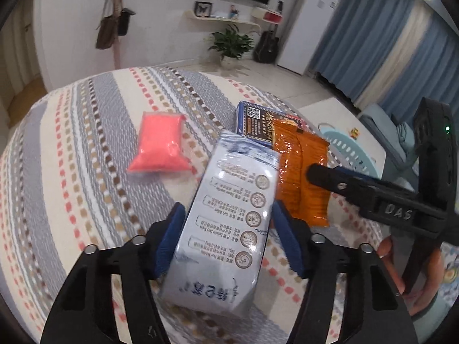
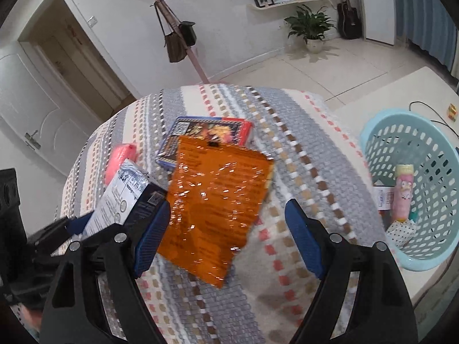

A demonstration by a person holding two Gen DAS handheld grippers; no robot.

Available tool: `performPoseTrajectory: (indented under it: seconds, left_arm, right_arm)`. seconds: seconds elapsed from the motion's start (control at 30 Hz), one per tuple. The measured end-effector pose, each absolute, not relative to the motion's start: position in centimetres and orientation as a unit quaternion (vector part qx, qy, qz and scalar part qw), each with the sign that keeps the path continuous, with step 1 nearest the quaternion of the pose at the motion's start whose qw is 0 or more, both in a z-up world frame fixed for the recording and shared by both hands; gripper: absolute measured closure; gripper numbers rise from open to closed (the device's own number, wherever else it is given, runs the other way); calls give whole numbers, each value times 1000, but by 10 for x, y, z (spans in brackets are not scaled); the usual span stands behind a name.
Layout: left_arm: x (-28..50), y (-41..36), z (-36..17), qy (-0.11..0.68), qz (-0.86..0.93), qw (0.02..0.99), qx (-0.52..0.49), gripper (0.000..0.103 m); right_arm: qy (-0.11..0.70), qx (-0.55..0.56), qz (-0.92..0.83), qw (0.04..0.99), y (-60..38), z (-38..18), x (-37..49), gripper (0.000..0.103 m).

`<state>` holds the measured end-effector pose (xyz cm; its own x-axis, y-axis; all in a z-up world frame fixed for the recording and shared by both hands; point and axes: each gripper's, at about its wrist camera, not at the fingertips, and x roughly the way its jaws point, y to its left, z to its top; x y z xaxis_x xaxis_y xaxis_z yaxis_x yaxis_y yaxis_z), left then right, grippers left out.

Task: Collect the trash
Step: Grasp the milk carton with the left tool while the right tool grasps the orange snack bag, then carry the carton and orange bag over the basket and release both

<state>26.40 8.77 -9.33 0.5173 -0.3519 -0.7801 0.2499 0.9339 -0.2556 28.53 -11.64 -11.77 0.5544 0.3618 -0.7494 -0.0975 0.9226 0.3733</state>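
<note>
My left gripper (image 1: 226, 223) is shut on a white and blue carton (image 1: 226, 218), held above the striped tablecloth (image 1: 86, 149); the carton also shows in the right wrist view (image 2: 120, 197). My right gripper (image 2: 226, 229) is open, its jaws on either side of an orange foil packet (image 2: 218, 203) that lies partly on a blue and red box (image 2: 206, 134). In the left wrist view the orange packet (image 1: 298, 172) and the box (image 1: 255, 120) lie right of the carton. A pink pouch (image 1: 162, 144) lies to the left.
A light blue plastic basket (image 2: 430, 149) stands right of the table, holding a pink bottle (image 2: 403, 192) and other pieces. A coat stand (image 2: 183, 37), a door and a potted plant (image 2: 312, 25) are beyond the table.
</note>
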Motion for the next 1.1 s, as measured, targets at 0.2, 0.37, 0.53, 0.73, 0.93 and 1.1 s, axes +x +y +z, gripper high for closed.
performPoseTrajectory:
  seconds: [0.2, 0.37, 0.53, 0.73, 0.93, 1.1]
  left_arm:
    - [219, 93, -95, 439, -125, 883, -114, 51]
    - [190, 118, -91, 414, -85, 893, -156, 53]
    - [176, 137, -84, 384, -75, 902, -182, 53]
    - [161, 141, -75, 368, -75, 908, -187, 53]
    - [147, 133, -55, 340, -91, 919, -181, 53]
    - [148, 109, -34, 321, -115, 924, -172, 53]
  right_arm:
    - [453, 127, 136, 872, -100, -120, 287, 25]
    - [439, 74, 139, 885, -80, -122, 285, 45]
    - [416, 32, 158, 895, -63, -120, 274, 79]
    - [381, 40, 197, 902, -65, -105, 252, 99]
    - [347, 51, 204, 914, -82, -80, 227, 100]
    - [316, 68, 194, 926, -112, -53, 211, 100]
